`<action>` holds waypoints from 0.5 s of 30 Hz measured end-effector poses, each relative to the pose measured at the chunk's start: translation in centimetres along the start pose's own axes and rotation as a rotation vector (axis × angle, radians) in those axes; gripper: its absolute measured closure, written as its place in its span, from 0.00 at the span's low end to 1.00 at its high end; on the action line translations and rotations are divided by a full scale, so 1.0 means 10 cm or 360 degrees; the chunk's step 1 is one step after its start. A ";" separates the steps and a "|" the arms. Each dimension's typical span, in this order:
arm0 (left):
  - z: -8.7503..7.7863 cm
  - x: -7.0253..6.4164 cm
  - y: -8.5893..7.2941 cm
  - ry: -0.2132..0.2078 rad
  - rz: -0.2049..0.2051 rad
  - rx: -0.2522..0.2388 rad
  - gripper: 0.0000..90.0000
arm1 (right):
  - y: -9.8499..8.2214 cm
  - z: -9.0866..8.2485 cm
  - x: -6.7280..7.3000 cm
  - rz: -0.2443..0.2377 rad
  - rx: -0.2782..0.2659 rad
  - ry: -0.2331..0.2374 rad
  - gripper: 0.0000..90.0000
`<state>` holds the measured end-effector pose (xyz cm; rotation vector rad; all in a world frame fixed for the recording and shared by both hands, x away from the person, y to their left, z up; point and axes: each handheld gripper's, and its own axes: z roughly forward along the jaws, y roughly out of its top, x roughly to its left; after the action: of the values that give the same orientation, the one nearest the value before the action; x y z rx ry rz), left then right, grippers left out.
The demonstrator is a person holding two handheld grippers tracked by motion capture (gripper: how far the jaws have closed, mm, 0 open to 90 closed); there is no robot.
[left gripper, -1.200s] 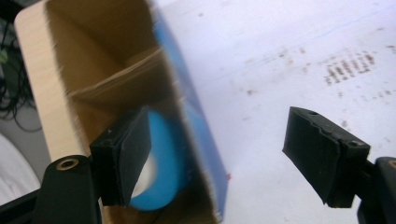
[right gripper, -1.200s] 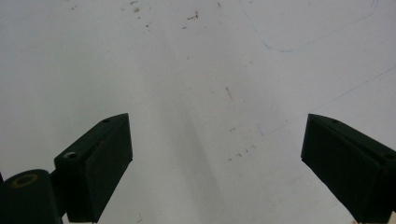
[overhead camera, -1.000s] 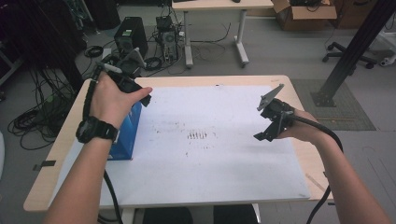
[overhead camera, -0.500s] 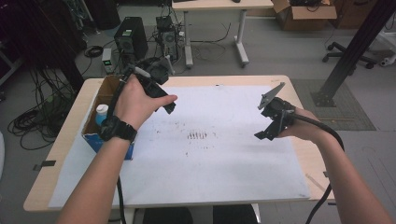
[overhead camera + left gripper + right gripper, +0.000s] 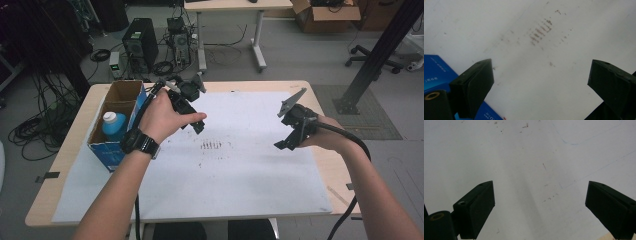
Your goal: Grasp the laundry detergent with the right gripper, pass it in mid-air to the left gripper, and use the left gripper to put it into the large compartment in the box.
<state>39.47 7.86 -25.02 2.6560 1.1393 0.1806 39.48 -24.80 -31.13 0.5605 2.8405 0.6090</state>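
Note:
An open cardboard box (image 5: 111, 150) with blue sides stands at the table's left, and a blue bottle with a white cap (image 5: 114, 125) stands upright inside it. My left gripper (image 5: 196, 125) hovers just right of the box over the white paper (image 5: 240, 170). Its jaws have just been opening and now stand wide apart in the left gripper view (image 5: 541, 82) with nothing between them. There the box's blue corner (image 5: 436, 72) lies at the lower left. My right gripper (image 5: 285, 144) hangs over the paper's right side, open and empty (image 5: 540, 205).
A patch of brown marks (image 5: 212, 145) stains the middle of the paper, also under my left gripper (image 5: 541, 31). The wooden table (image 5: 320, 95) shows around the sheet. On the floor beyond the table are computer towers, cables and another table.
My left hand has moved right, from over the box to over the paper, and the bottle now shows uncovered inside the box. The right hand has stayed still.

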 end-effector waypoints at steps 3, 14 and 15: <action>0.05 -0.01 0.01 -0.0027 0.0016 0.0016 0.06 | 0.00 0.00 0.00 0.0001 0.0002 0.0006 0.09; 0.08 -0.04 0.01 -0.0051 0.0029 0.0018 0.06 | 0.02 0.01 0.01 0.0009 0.0001 0.0020 0.09; 0.08 -0.04 0.01 -0.0052 0.0029 0.0019 0.06 | 0.02 0.01 0.01 0.0002 0.0003 0.0021 0.09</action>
<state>39.42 7.34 -25.74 2.6704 1.1099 0.1334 39.49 -24.53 -31.17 0.5611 2.8532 0.6124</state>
